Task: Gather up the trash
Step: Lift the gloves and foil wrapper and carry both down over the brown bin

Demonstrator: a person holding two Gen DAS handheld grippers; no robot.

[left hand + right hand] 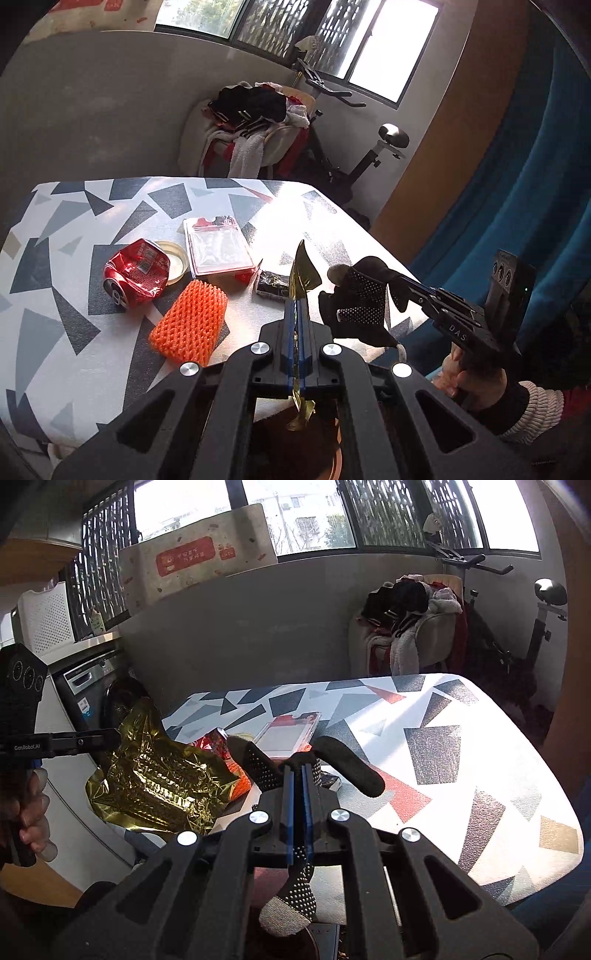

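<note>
The left gripper is clamping a crinkled gold foil wrapper, its blue-padded fingers pressed together on the sheet so that the foil is sticking up edge-on above them and hanging out below them. From the right wrist view the same gold foil wrapper is showing broadside, held in the air off the left edge of the tabletop, in front of a washing machine. The right gripper is pinching a black dotted glove, its fingers closed on the fabric; the glove's fingers are splaying out above the pads and its cuff is hanging down below them. In the left wrist view that black dotted glove is dangling from the right gripper over the near right corner of the tabletop, just beside the foil. On the patterned tabletop a crushed red can is lying on its side, touching a round yellowish lid behind it. An orange foam net sleeve is lying in front of these, a clear plastic blister pack is resting flat farther back, and a small dark packet is sitting near the foil's tip. Behind the tabletop, a chair piled with clothes is standing beside an exercise bike under the window.
</note>
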